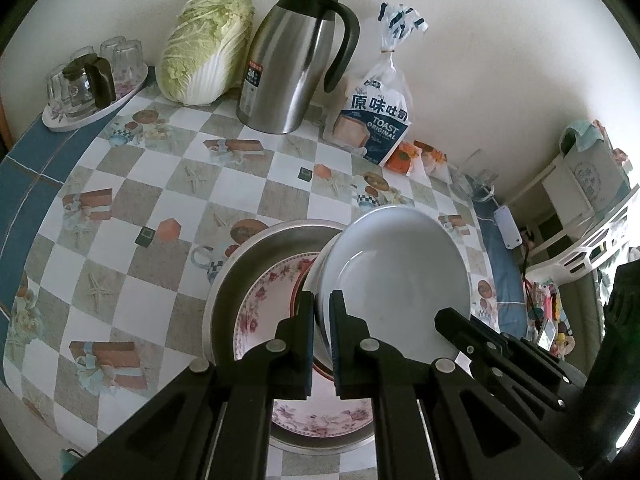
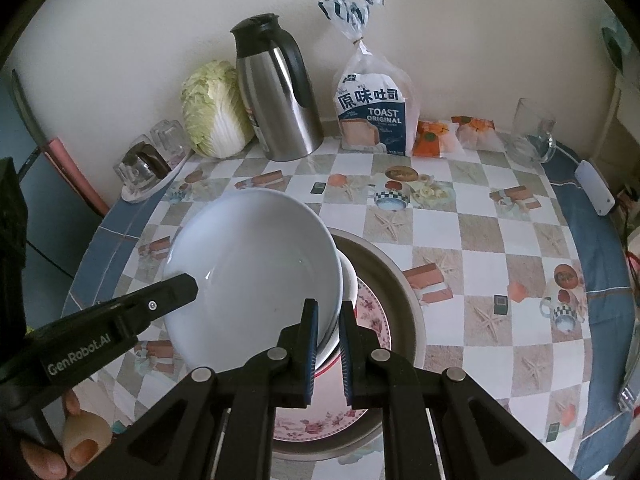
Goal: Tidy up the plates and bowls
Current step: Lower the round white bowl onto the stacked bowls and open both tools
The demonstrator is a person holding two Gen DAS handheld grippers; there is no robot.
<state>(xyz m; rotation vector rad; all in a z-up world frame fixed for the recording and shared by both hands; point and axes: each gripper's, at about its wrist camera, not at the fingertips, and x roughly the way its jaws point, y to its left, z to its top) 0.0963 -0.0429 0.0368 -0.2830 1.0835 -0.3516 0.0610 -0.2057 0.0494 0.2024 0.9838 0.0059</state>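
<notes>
With both the left claw [image 1: 322,312] and right claw [image 2: 329,322] clenched on opposite rims of the white plate [image 2: 252,272], tilted above the floral plate [image 2: 372,312] in the steel basin [image 2: 404,292], level it, then lower evenly

R gripper [image 2: 329,322] jaws clamped on white bowl stack [image 2: 256,276] rim, L gripper [image 2: 176,288] on far rim, above floral plate [image 2: 372,320] in steel pan [image 2: 404,300], checkered table [image 2: 480,240]
</notes>
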